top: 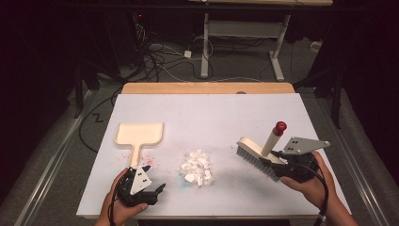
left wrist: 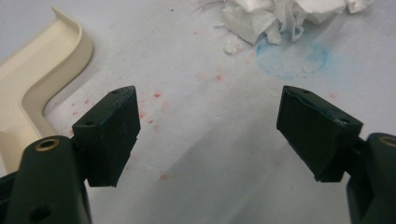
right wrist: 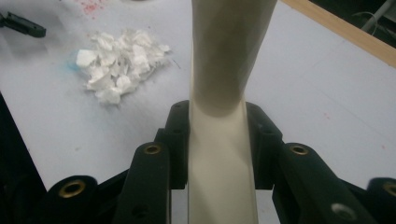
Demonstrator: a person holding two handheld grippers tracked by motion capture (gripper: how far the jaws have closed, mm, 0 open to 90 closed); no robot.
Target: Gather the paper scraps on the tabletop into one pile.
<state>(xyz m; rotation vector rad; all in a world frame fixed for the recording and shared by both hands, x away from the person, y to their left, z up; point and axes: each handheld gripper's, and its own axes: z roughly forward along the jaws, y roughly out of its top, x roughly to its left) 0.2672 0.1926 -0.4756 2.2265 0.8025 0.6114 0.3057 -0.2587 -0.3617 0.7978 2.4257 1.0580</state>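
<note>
Currently my right gripper (top: 275, 165) is clamped on the brush (top: 258, 153), bristles facing the shredded-paper pile (top: 197, 167) lying to its left mid-table, while my left gripper (top: 153, 181), jaws apart and empty, sits nearer the dustpan handle (top: 136, 155).

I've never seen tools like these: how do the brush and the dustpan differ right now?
The brush is gripped by the right gripper and tilted, its red-tipped handle up; the dustpan lies flat on the table, unheld, its handle just ahead of the open left gripper. The brush has grey bristles; the dustpan is a plain tray. Both are cream-coloured.
</note>
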